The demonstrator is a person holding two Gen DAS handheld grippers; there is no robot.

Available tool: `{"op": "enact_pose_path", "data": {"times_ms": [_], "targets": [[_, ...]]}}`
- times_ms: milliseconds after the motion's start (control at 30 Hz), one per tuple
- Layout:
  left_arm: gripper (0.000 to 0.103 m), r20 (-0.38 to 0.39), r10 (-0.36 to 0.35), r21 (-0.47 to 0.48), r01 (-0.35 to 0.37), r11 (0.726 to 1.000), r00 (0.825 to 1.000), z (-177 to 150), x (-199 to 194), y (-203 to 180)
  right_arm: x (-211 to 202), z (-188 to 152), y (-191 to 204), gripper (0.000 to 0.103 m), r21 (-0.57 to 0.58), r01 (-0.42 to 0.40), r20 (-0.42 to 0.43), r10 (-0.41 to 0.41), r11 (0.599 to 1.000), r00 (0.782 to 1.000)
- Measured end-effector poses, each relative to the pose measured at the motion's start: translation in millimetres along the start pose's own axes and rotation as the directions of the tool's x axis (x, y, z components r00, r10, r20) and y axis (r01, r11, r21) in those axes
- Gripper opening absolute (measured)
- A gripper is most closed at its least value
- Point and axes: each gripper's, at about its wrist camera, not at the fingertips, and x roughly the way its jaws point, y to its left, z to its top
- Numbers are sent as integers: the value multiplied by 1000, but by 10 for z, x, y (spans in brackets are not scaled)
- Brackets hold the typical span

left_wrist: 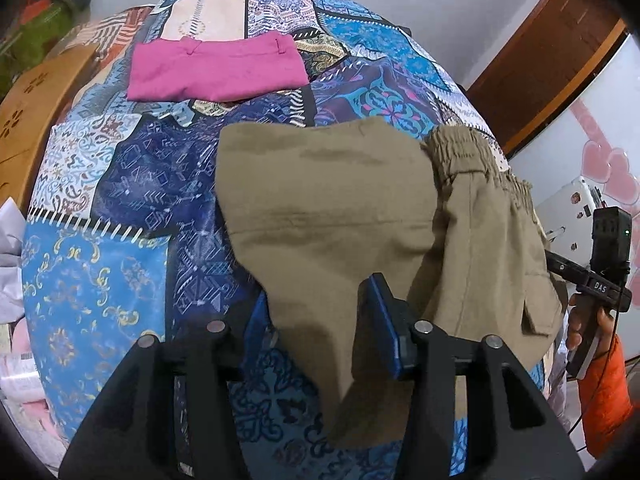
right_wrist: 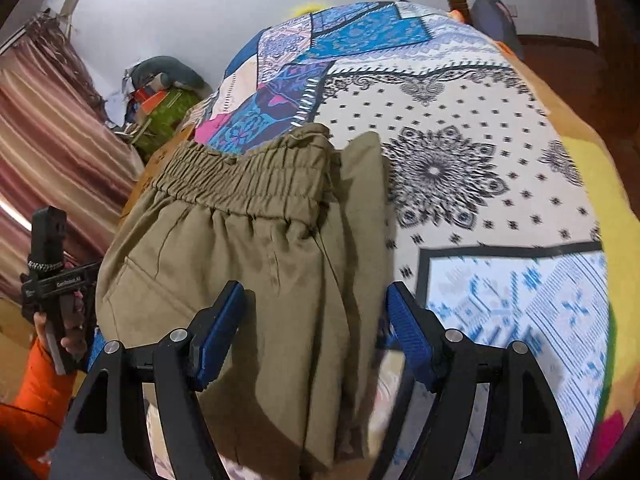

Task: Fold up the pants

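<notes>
Left tool point(left_wrist: 320, 328): spread wide, khaki pants point(left_wrist: 340, 200) between its fingers.
Right tool point(right_wrist: 316, 328): released, straddling pants.
Nearby: pink folded garment point(left_wrist: 216, 68) farther up bedspread point(left_wrist: 100, 264).

The olive-khaki cotton pants with an elastic waistband point(left_wrist: 344, 208) lie on the patchwork-print bedspread point(left_wrist: 120, 184), near its front edge. The folded magenta fabric garment point(left_wrist: 216, 70) lies behind them, well apart, to the left. The left gripper point(left_wrist: 316, 336) straddles a pant leg; the right gripper point(right_wrist: 316, 328) straddles the seat below the waistband.
</notes>
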Motion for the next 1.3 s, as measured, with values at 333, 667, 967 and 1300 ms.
{"op": "enact_pose_path", "data": {"times_ms": [333, 667, 967, 1300], "targets": [[48, -16, -90, 16, 90, 996, 996, -24, 18, -78, -118, -97, 53, 55, -32, -48, -39, 47, 998, 998], [4, 41, 64, 69, -67, 995, 997, 149, 2, -193, -114, 34, 220, 15, -115, 31, 34, -27, 993, 999], [2, 211, 116, 213, -161, 964, 971, 280, -544, -558, -337, 259, 611, 11, -276, 140, 130, -107, 951, 986], [2, 353, 137, 244, -233, 941, 926, 694, -1002, -692, -412, 674, 1080, 11, -407, 216, 229, -130, 887, 965]]}}
